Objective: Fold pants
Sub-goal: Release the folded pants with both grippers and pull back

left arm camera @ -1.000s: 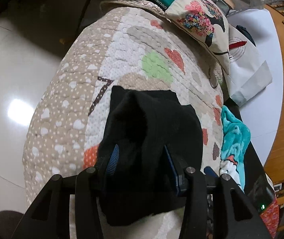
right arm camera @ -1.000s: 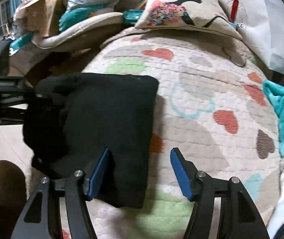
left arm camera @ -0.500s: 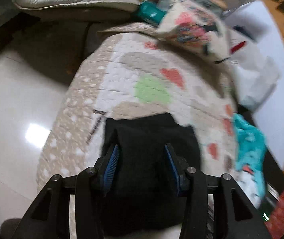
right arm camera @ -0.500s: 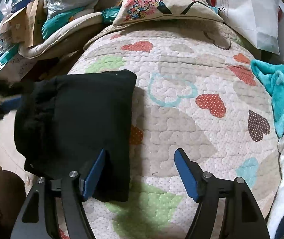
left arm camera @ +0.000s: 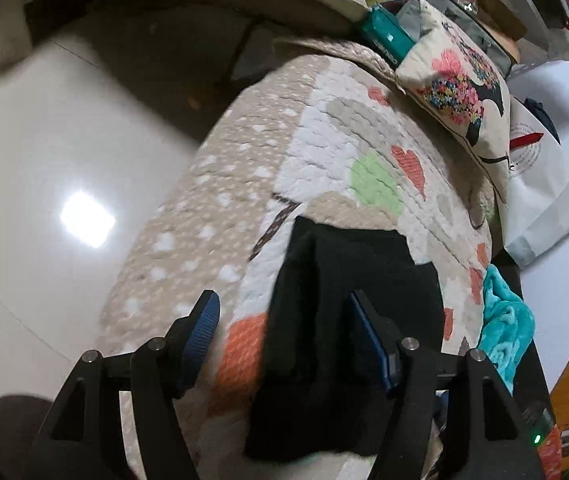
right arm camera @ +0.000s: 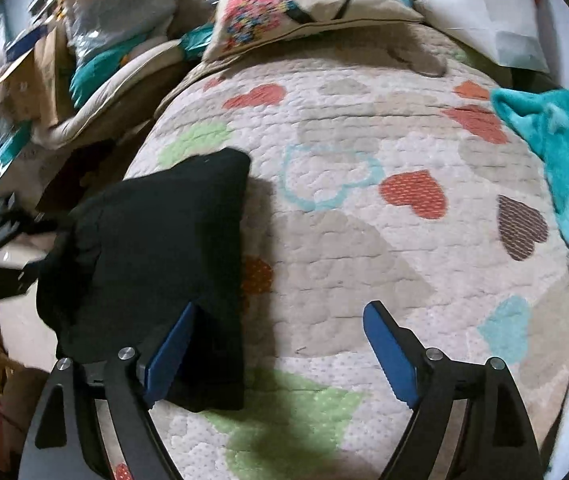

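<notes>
The black pants (left arm camera: 348,304) lie folded into a thick rectangle near the left edge of the heart-patterned quilt (left arm camera: 364,140). My left gripper (left arm camera: 286,328) hovers over their near left side, jaws opening. One blue pad is above the cloth, the other is off it over the quilt, and neither presses. In the right wrist view the pants (right arm camera: 156,248) lie left of centre. My right gripper (right arm camera: 280,356) stands over their right edge, jaws opening wide. Its left pad is above the cloth and its right pad is above the bare quilt (right arm camera: 364,260).
A flowered pillow (left arm camera: 456,80) and a white paper bag (left arm camera: 540,184) lie at the quilt's far end. A teal blanket (right arm camera: 564,140) covers the right side. Shiny floor (left arm camera: 64,140) drops off left of the quilt, with piled boxes and bags (right arm camera: 44,60) beyond.
The left jaws have let go of the bunched black cloth and spread. The pants now lie flatter on the quilt. The right jaws have widened too and shifted a little.
</notes>
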### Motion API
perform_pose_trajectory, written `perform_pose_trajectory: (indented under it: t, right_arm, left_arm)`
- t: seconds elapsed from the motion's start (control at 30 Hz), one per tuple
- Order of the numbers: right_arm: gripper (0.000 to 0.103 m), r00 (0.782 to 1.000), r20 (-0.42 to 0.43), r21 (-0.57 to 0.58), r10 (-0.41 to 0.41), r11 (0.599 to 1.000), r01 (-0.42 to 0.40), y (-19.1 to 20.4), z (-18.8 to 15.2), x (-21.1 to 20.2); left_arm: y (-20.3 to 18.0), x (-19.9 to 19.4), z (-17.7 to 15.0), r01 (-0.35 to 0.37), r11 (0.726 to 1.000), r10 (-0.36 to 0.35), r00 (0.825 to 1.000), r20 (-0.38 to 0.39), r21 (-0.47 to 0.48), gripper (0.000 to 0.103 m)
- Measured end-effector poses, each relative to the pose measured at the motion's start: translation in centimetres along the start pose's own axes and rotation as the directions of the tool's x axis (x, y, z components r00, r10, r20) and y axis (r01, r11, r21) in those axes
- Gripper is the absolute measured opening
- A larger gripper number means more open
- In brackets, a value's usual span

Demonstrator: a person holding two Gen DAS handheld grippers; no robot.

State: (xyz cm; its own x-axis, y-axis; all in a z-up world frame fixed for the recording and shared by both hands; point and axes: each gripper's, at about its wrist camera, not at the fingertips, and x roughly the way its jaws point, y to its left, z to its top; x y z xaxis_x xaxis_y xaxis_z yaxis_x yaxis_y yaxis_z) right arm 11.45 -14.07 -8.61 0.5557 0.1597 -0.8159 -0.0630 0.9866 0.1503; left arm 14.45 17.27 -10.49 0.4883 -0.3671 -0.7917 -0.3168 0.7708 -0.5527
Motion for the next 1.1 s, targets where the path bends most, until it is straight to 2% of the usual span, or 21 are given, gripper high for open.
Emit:
perform_pose_trajectory:
  t: [0.1, 0.17, 0.23, 0.33, 0.43, 0.6, 0.77, 0.97, 1.1]
  right_arm:
    - [0.088, 1.000, 0.013, 0.049, 0.001, 0.999, -0.002, -1.1, 0.1, -0.8]
    - [0.088, 0.999, 0.026, 0.089, 0.019, 0.996, -0.022, -1.9, 0.1, -1.5]
    - [0.088, 0.998, 0.049, 0.108, 0.036, 0.993, -0.041, -2.2, 0.0, -2.4]
    - [0.088, 0.994, 0.092, 0.100, 0.053, 0.993, -0.062, -1.9, -0.2, -3.9]
    - [0.088, 0.990, 0.131, 0.083, 0.059, 0.994, -0.070, -1.4, -0.7, -5.2]
    - [0.089, 0.983, 0.175, 0.040, 0.062, 0.997, -0.070, -0.4, -1.9, -6.7]
    - [0.089, 0.973, 0.225, -0.016, 0.052, 0.999, -0.049, 0.7, -2.8, -8.3]
    - [0.089, 0.962, 0.267, -0.027, 0.050, 0.999, -0.044, 0.9, -3.1, -9.3]
    - [0.089, 0.963, 0.267, -0.026, 0.048, 0.999, -0.043, 0.9, -3.1, -9.3]
  left_arm:
    - [0.7, -1.2, -1.9, -0.012, 1.000, 0.012, 1.000, 0.000, -0.020, 0.065]
    - [0.4, -2.2, -3.6, -0.032, 0.999, 0.032, 0.999, 0.022, 0.008, 0.065]
    - [-0.8, -3.5, -5.7, -0.069, 0.995, 0.064, 0.996, 0.061, 0.074, 0.065]
    - [-3.1, -5.2, -8.7, -0.149, 0.970, 0.124, 0.983, 0.138, 0.190, 0.065]
    - [-5.7, -7.2, -11.6, -0.249, 0.925, 0.181, 0.953, 0.242, 0.288, 0.065]
    - [-8.4, -9.8, -14.6, -0.318, 0.882, 0.189, 0.914, 0.358, 0.348, 0.066]
    - [-10.3, -11.3, -16.5, -0.370, 0.843, 0.181, 0.879, 0.441, 0.390, 0.068]
    - [-11.1, -12.1, -17.6, -0.411, 0.816, 0.179, 0.848, 0.499, 0.406, 0.070]
    - [-11.3, -12.0, -18.0, -0.427, 0.800, 0.178, 0.839, 0.515, 0.420, 0.070]
